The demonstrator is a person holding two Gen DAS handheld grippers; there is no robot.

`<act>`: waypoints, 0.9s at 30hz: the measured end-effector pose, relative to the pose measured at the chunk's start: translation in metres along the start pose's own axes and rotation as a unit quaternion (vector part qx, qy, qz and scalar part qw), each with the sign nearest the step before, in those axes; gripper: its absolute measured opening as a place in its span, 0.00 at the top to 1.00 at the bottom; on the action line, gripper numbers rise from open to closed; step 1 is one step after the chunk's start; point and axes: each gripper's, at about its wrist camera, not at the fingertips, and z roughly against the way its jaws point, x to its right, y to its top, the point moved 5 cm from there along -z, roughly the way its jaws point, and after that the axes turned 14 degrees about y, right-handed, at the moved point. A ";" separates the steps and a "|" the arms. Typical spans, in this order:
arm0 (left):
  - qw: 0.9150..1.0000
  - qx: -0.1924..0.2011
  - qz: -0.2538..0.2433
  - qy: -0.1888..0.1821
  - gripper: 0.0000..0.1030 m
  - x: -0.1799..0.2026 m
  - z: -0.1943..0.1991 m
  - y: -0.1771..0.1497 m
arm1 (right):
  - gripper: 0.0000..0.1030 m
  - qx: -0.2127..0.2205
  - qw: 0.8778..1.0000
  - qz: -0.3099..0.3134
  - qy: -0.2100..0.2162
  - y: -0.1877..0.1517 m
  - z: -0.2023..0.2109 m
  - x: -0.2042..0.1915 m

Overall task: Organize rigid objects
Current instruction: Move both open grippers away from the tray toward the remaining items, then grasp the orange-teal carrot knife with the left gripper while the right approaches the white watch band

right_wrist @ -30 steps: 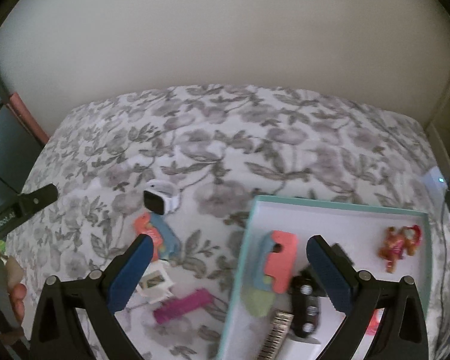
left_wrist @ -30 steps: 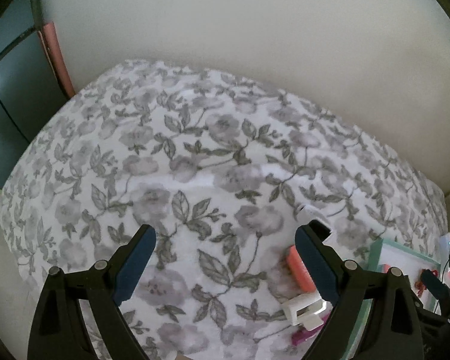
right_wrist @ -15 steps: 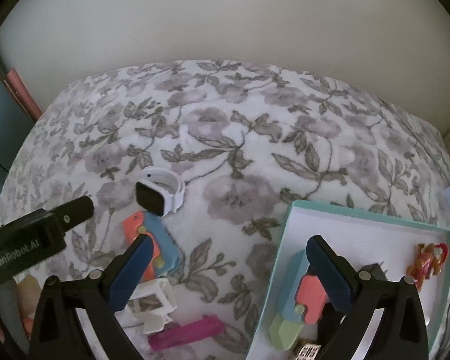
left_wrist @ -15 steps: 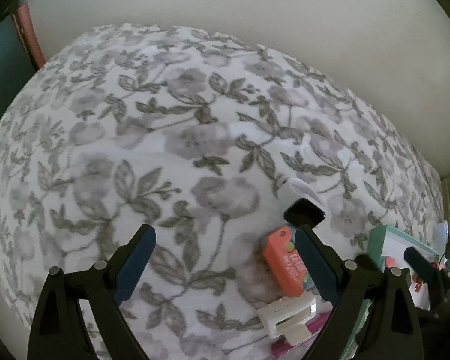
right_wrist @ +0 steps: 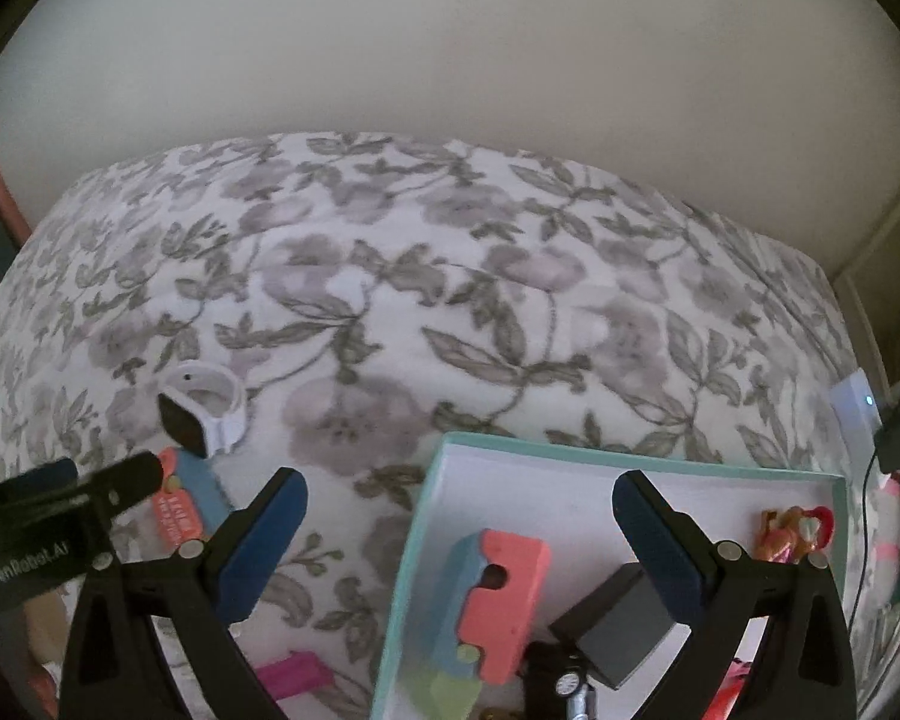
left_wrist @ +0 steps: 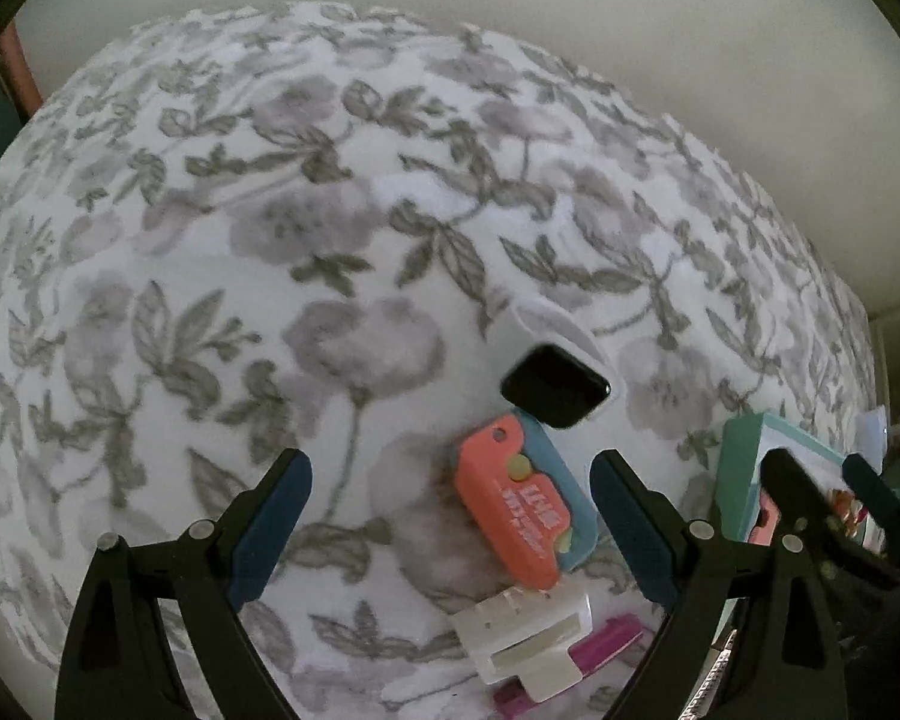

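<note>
Left gripper (left_wrist: 450,516): jaws wide apart, nothing between the pads; it hovers over the coral-and-blue foam block (left_wrist: 525,510), lower centre of the left wrist view
White smartwatch with black face (left_wrist: 555,384): on the grey floral bedsheet (left_wrist: 270,240), just above that block
Right gripper (right_wrist: 459,531): jaws apart – empty; over the teal-rimmed white box (right_wrist: 570,468), lower right of its view
Box contents: a second coral-and-blue block (right_wrist: 495,594); a small orange figurine (right_wrist: 795,531)

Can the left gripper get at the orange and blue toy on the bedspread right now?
Probably yes. The left gripper is open with the orange and blue toy lying uncovered between its fingers; only the white watch sits close behind it.
</note>
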 end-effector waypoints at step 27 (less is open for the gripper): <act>0.995 -0.008 -0.065 0.072 0.24 -0.006 -0.022 -0.012 | 0.00 0.024 0.998 -0.007 0.057 0.002 -0.001 -0.022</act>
